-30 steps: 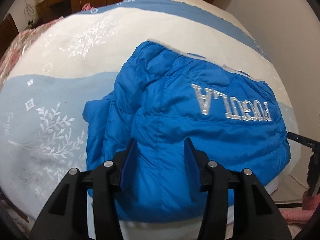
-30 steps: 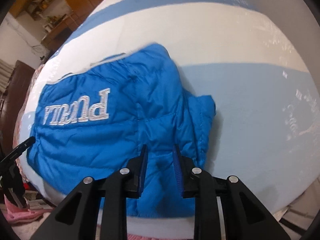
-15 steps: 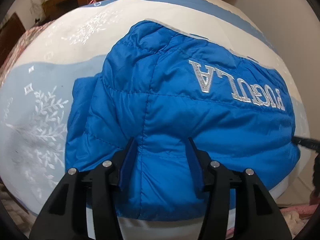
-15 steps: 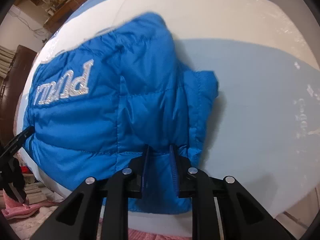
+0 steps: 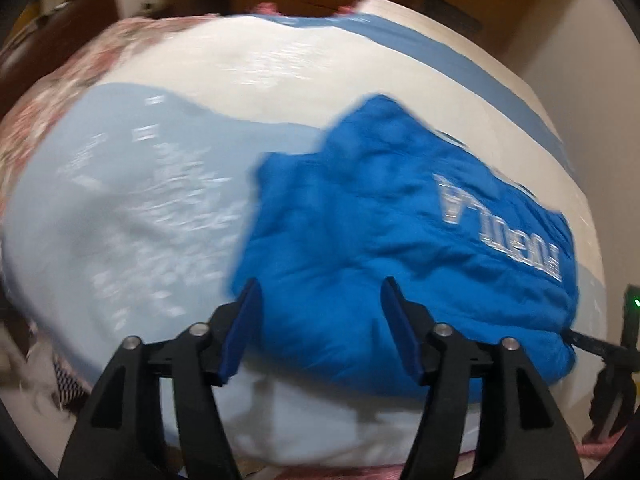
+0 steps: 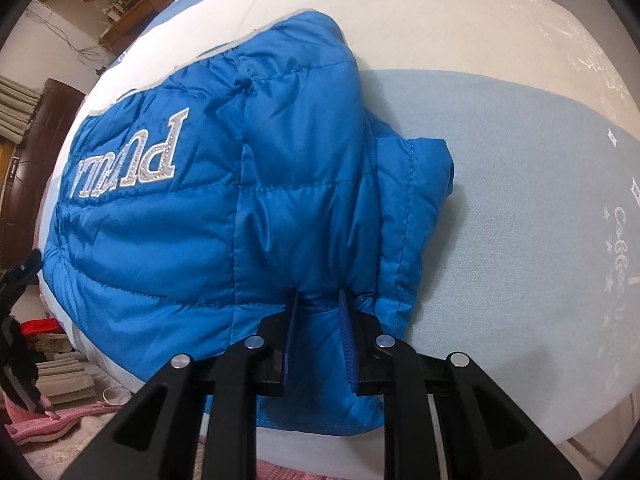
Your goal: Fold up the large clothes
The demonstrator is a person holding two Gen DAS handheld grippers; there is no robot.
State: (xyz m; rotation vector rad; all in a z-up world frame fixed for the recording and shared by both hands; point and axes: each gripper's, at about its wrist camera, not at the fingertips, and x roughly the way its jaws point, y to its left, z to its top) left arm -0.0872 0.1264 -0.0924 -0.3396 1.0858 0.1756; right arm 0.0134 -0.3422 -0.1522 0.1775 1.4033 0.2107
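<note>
Now, with the right tongs (image 6: 318, 300) pinching the blue jacket's (image 6: 208, 216) near hem and the left tongs (image 5: 318, 292), just widened, empty above it, regrip the matching corner before folding across the bed (image 6: 520, 200).

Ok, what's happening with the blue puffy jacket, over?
Left gripper jaws just opened, clear of the jacket. Right gripper jaws shut on its near hem. Jacket folded on the bed. Nothing in the way.

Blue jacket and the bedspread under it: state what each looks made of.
Blue jacket: likely nylon or polyester shell, slight sheen, stitched puffy channels suggest padded filling; silvery lettering looks sewn on. Bedspread: matte woven fabric, probably cotton blend, pale blue and white bands with white printed or embroidered motifs.
</note>
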